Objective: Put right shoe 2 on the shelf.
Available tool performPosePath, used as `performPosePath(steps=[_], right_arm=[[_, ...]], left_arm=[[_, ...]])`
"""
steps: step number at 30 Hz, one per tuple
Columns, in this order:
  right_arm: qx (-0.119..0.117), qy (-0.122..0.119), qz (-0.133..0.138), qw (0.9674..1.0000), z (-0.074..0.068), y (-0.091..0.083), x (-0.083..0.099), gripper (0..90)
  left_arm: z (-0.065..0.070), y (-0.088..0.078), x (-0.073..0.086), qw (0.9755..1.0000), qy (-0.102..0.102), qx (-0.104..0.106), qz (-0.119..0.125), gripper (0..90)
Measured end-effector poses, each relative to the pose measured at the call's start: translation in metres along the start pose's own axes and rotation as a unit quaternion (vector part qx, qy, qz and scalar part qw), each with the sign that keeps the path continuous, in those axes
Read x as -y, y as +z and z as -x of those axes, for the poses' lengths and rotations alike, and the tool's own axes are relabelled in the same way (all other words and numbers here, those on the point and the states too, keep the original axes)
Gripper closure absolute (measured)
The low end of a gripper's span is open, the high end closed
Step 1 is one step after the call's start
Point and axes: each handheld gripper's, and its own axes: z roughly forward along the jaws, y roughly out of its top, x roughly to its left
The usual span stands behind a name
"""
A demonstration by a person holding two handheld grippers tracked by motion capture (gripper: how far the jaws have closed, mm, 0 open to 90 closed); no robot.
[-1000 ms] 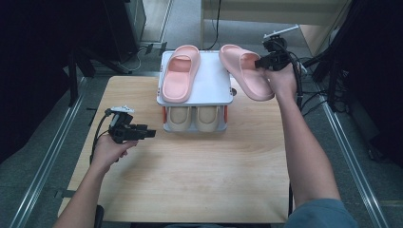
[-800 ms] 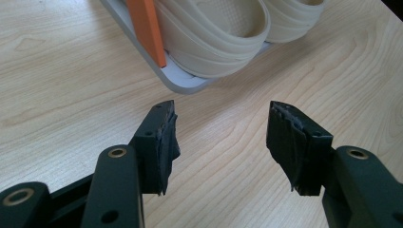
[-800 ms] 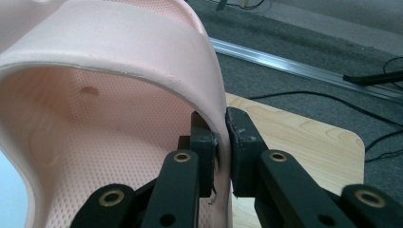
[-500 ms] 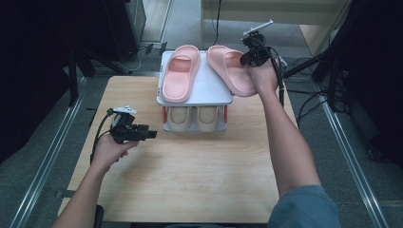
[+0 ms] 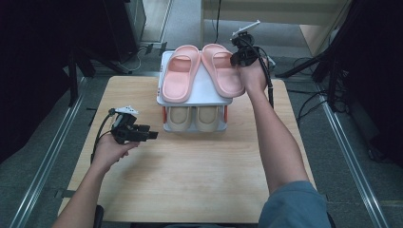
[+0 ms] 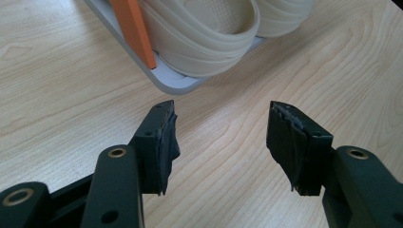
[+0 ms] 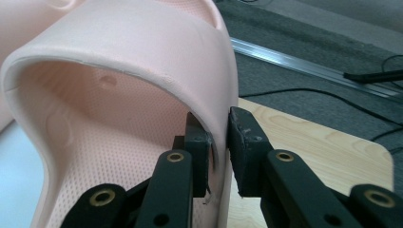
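**Second pink slide set down on the rack top, grip easing**

The right gripper (image 7: 218, 142) has its two black jaws on either side of the strap wall of the right pink slide (image 7: 142, 85), one pad inside the strap and one outside. The jaws have just been opening, and a thin gap now shows beside the outer pad, so the clamp looks to be letting go rather than biting. Compared with a second ago, this slide has come in from off the rack's right edge and now lies on the rack's top shelf (image 5: 202, 92), just beside the left pink slide (image 5: 179, 73), toes pointing away from the person. That suggests the placing is all but done; what remains is to free the strap and draw the hand back.

The left gripper (image 6: 221, 137) hovers over the wooden table (image 5: 190, 175) with its jaws spread wide and nothing between them, in the same place as before, near the beige slides (image 5: 195, 118) on the lower shelf.
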Motion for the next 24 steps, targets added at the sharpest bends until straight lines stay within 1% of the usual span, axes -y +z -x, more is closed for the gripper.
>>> performPosePath(steps=[4, 5, 8, 12, 16, 22, 24], right_arm=[[-0.013, -0.001, 0.002, 0.9999, -0.006, -0.001, 0.003, 76.3], [-0.017, -0.001, 0.004, 0.9998, -0.007, -0.001, 0.004, 75.6], [-0.033, 0.005, 0.010, 0.9994, -0.009, -0.003, 0.008, 73.3], [-0.054, 0.007, 0.017, 0.9984, -0.013, -0.006, 0.013, 70.9], [-0.067, 0.005, 0.026, 0.9974, -0.019, -0.008, 0.015, 68.6], [-0.079, -0.003, 0.042, 0.9960, -0.025, -0.010, 0.019, 65.1], [-0.076, -0.007, 0.045, 0.9961, -0.027, -0.010, 0.020, 64.7]], left_arm=[[0.000, 0.000, 0.000, 1.0000, -0.001, 0.001, -0.001, 43.3], [0.000, 0.000, 0.000, 1.0000, 0.002, 0.001, -0.002, 43.3], [0.001, 0.001, 0.000, 1.0000, 0.004, 0.002, -0.003, 43.3], [0.001, 0.001, 0.000, 1.0000, 0.004, 0.001, -0.004, 43.2], [0.000, 0.001, 0.000, 1.0000, 0.005, 0.001, -0.005, 43.3], [0.000, 0.002, -0.001, 1.0000, 0.005, 0.003, -0.004, 43.2], [0.000, 0.002, -0.001, 1.0000, 0.005, 0.003, -0.006, 43.2]])
